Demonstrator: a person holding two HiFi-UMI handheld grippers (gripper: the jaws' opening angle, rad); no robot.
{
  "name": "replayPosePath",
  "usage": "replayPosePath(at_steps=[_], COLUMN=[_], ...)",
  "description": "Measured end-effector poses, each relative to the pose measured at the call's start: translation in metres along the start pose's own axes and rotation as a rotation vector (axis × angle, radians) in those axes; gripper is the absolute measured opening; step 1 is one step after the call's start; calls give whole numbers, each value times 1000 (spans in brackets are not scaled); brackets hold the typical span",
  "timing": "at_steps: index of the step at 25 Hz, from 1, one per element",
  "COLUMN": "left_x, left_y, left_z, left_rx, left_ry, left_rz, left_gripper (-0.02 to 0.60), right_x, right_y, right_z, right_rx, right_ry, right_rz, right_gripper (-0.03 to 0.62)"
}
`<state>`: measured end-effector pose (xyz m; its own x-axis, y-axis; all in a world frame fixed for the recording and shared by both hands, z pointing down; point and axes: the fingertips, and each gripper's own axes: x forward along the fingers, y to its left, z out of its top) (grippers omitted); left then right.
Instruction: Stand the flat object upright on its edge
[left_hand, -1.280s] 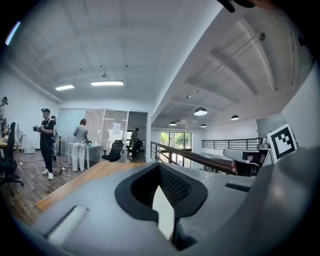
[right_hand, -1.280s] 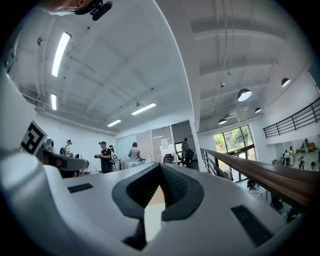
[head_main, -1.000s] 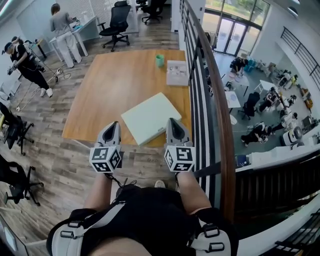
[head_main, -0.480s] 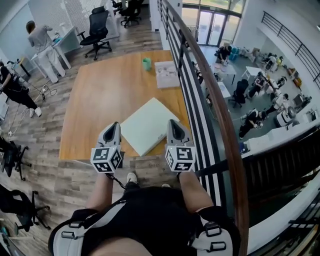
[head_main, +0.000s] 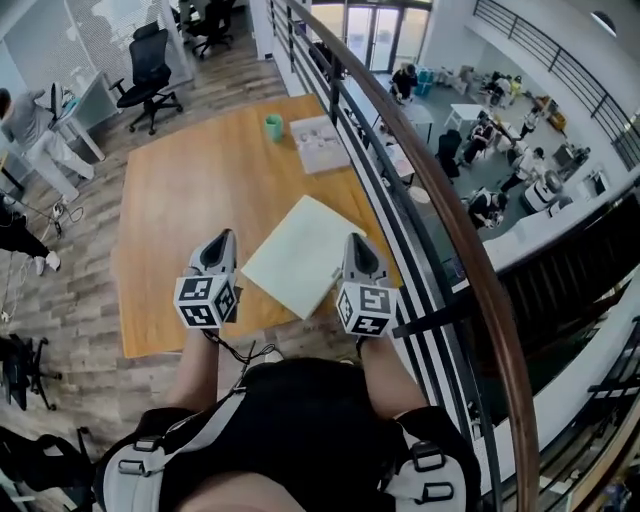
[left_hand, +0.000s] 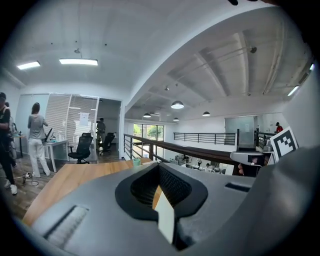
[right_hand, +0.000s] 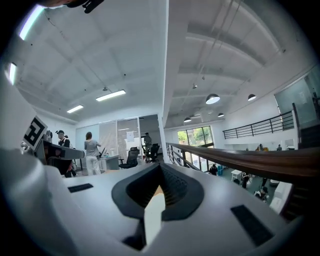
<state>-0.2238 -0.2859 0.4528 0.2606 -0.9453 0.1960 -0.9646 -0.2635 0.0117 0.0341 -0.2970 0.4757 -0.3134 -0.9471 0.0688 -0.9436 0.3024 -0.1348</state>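
A pale, flat square board (head_main: 296, 252) lies flat on the wooden table (head_main: 180, 200), near its front right corner. My left gripper (head_main: 221, 239) hovers just left of the board's near corner, jaws shut and empty. My right gripper (head_main: 355, 243) hovers at the board's right edge, also shut and empty; I cannot tell whether it touches the board. In the left gripper view the left gripper (left_hand: 159, 169) shows closed jaws with a pale sliver of the board beyond them. The right gripper (right_hand: 160, 172) looks the same in its own view.
A green cup (head_main: 273, 126) and a stack of papers (head_main: 318, 143) stand at the table's far right. A railing with a wooden handrail (head_main: 440, 215) runs close along the table's right side. Office chairs (head_main: 150, 68) and a person (head_main: 30, 125) stand beyond the table.
Both grippers have moved forward over the table's near edge, the left one farther. The head view has swung, so the table sits more to the left. Both jaws stayed shut.
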Motion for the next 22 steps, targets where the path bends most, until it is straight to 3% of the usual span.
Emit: replayPosePath(at_steps=[10, 15, 19, 22], left_x=[41, 73, 98, 114], left_y=[20, 11, 3, -3], left_z=[-32, -61, -92, -115], left_rx=[5, -3, 36, 15], left_ry=[111, 238, 355, 424], left_rz=[-191, -342, -415, -469], left_gripper=[8, 135, 169, 176], right_x=[-9, -8, -8, -8], right_y=[-9, -22, -26, -27], right_z=[-42, -86, -117, -140], right_rx=[66, 185, 258, 304], right_ry=[94, 210, 302, 366], right_rz=[-217, -271, -285, -279], right_gripper=[12, 68, 92, 111])
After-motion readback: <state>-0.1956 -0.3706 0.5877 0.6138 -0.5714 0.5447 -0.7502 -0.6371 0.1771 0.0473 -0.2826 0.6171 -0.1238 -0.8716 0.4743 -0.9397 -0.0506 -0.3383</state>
